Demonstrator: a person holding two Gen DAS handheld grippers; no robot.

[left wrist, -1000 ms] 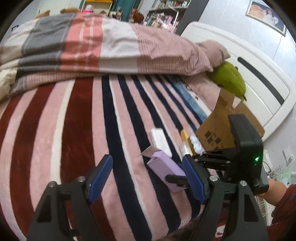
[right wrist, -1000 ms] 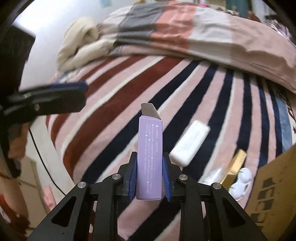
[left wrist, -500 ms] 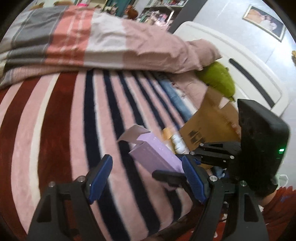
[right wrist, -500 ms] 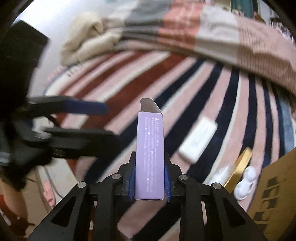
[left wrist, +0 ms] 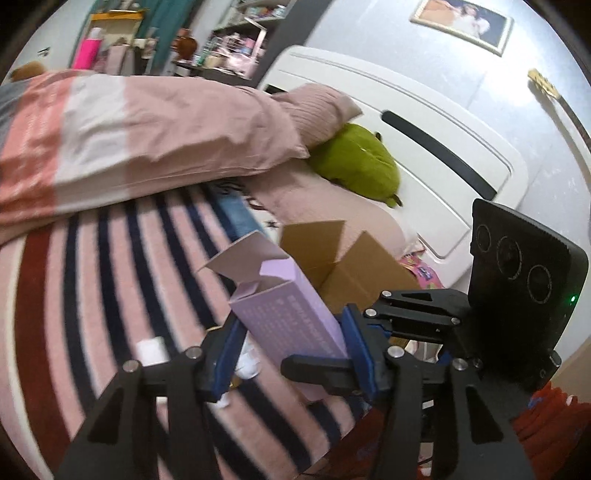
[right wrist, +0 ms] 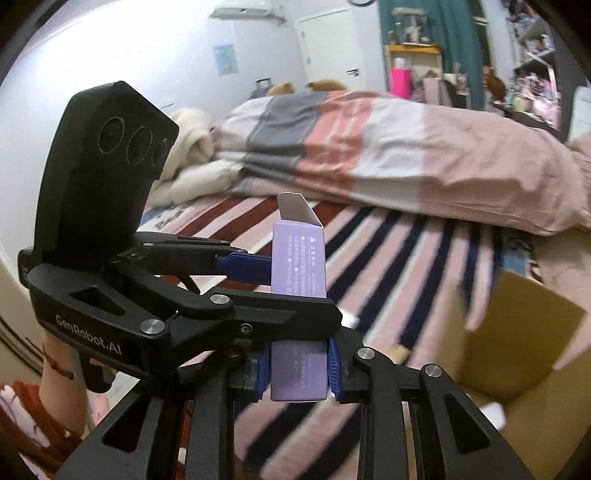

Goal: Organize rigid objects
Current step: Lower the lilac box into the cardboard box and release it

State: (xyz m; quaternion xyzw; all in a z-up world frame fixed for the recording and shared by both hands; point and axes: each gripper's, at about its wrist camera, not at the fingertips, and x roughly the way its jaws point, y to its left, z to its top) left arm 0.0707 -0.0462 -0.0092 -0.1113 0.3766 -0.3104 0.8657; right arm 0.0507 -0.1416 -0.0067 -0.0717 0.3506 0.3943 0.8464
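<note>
A lilac carton [right wrist: 299, 258], its top flap open, is held upright above a bed between two tools. Its lower end is clamped between the blue pads of the right hand-held gripper [right wrist: 298, 369]. Higher up, the left hand-held gripper [left wrist: 291, 349] is set crosswise around the same carton, one blue pad [right wrist: 242, 266] pressed to the carton's far side and the near finger crossing in front; in the left wrist view the carton [left wrist: 284, 314] is seen wedged between both blue pads, which are drawn in on it.

Just beyond the carton an open cardboard box [left wrist: 351, 266] is seen standing on the bed, its flaps raised. Small white items [left wrist: 151, 349] lie on the striped blanket [left wrist: 92, 295] below the grippers, blurred. A pink, white and grey duvet [right wrist: 388, 147] is heaped across the bed behind, a green plush toy [left wrist: 356, 162] is tucked under its pink end, and a white headboard [left wrist: 424, 129] stands against the wall beneath a framed picture [left wrist: 461, 22].
</note>
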